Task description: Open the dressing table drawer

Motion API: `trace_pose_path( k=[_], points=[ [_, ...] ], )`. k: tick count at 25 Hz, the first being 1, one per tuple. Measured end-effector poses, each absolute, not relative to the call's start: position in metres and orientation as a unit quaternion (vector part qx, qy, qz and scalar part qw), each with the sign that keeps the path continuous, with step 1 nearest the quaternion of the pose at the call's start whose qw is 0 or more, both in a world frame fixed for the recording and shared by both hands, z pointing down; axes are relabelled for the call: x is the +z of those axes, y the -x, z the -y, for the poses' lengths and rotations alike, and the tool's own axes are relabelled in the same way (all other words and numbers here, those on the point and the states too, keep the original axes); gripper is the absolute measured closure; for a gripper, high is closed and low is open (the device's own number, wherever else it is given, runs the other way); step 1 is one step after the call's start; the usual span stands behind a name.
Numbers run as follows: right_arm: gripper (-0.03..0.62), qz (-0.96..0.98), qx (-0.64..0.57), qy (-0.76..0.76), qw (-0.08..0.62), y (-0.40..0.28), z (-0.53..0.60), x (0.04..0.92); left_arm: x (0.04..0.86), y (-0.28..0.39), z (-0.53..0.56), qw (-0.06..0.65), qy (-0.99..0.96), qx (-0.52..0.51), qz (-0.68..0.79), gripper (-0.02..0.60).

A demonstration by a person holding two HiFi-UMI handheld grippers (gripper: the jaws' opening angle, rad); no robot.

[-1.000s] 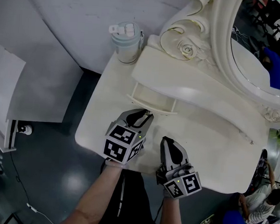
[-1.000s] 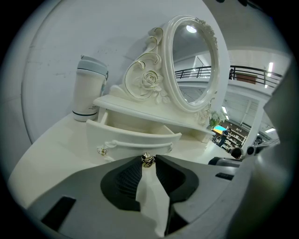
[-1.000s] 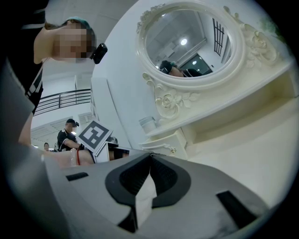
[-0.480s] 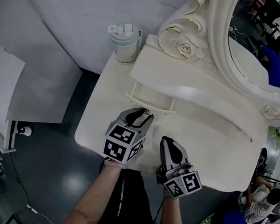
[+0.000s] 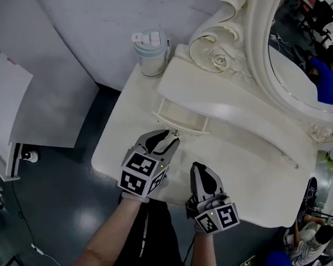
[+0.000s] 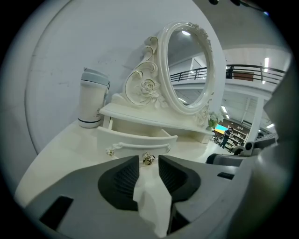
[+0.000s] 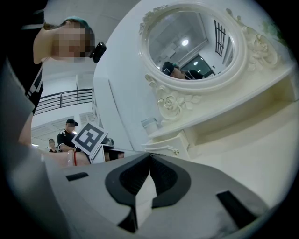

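Looking down from the head view: finds the drawer [image 5: 175, 126] partway out of the dressing table [image 5: 249, 170], front running crosswise, straight beyond the left gripper [image 5: 173, 138], which sits nearer than the right gripper [image 5: 200, 168]. Left gripper view: shows jaws spread, just been opening, gold knob [image 6: 148, 159] ahead at the tips, unpinched. Right gripper view: shows jaws pressed together, empty, drawer off to one side

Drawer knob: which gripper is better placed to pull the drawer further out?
Left. The left gripper faces the part-open drawer with the knob at its jaw tips; its jaws have just been opening and do not press on it. The right gripper is shut, off to the side.
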State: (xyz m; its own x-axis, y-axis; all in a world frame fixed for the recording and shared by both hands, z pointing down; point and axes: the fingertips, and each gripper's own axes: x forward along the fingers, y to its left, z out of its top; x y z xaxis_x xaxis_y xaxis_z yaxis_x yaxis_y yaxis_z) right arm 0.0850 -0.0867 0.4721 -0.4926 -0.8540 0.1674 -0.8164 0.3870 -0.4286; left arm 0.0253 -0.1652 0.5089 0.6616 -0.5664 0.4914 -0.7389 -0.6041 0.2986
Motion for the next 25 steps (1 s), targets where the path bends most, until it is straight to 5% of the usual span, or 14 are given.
trace_pose_path(
  k=[7,25],
  points=[
    [0.588,-0.842,-0.210,0.495,0.037,-0.080,0.092,0.448,0.489,-0.008,0.164,0.228,-0.885,0.153,0.375,0.580],
    [0.589,-0.865,-0.146,0.480,0.018,-0.071,0.093,0.366,0.385,0.018,0.144,0.185,-0.917,0.049,0.351,0.581]
  ],
)
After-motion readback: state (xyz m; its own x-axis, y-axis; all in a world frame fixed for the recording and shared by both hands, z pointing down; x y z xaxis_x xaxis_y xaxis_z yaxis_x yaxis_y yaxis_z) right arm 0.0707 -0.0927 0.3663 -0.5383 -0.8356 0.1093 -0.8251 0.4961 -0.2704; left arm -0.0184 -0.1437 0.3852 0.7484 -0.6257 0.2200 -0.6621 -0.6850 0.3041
